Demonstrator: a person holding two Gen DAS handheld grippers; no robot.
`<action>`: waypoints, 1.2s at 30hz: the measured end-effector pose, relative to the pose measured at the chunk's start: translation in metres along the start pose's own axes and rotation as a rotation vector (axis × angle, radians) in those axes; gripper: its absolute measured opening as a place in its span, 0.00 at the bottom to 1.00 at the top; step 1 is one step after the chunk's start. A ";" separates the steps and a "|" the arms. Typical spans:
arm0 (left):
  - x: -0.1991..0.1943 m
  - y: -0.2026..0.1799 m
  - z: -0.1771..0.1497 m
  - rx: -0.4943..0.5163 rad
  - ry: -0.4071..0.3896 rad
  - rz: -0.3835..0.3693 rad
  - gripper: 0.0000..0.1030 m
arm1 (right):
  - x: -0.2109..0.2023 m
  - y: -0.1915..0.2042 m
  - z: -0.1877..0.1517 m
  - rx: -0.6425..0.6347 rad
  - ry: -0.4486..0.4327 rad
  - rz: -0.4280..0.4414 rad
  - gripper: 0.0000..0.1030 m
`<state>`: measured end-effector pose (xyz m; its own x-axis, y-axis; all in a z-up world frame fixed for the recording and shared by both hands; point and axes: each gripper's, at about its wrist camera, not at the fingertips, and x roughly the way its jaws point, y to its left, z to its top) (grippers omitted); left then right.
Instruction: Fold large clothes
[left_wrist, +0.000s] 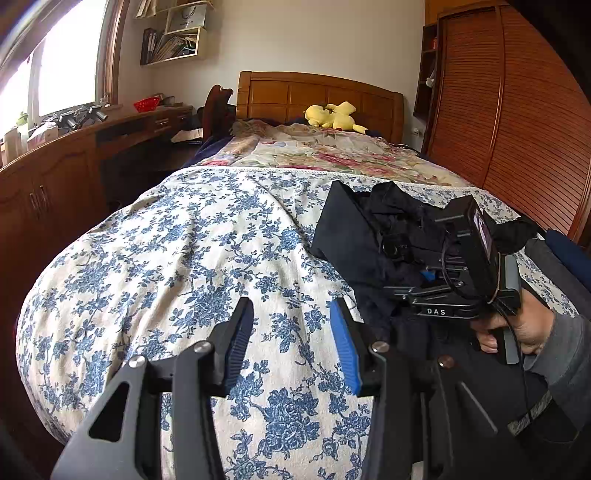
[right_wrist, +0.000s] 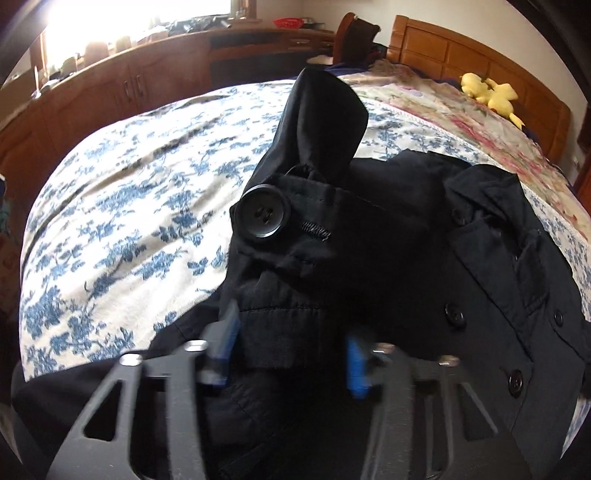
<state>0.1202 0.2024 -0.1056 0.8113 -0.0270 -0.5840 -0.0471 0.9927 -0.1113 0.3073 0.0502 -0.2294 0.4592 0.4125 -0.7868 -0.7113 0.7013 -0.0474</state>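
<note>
Your right gripper (right_wrist: 290, 354) has its jaws around a fold of the black coat (right_wrist: 388, 258) heaped on the bed (right_wrist: 122, 192), your left gripper (left_wrist: 291, 343) part-open and empty: gathering step; next, spread it flat.

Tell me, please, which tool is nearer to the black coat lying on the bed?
Right. The right tool has a fold of the black coat between its fingers. The left tool stands open over the bare floral bedspread, beside the coat, with nothing between its fingers.
</note>
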 end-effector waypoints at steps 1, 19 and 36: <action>0.000 -0.001 0.000 0.003 -0.001 0.002 0.40 | -0.002 -0.001 -0.002 -0.005 -0.006 0.004 0.22; 0.012 -0.070 0.017 0.070 -0.038 -0.097 0.42 | -0.185 -0.063 -0.079 0.108 -0.319 -0.050 0.09; 0.051 -0.186 0.042 0.151 -0.067 -0.299 0.56 | -0.235 -0.122 -0.205 0.292 -0.153 -0.214 0.09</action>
<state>0.1946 0.0217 -0.0803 0.8129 -0.3164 -0.4890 0.2812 0.9485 -0.1461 0.1768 -0.2518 -0.1647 0.6701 0.3055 -0.6765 -0.4199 0.9075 -0.0062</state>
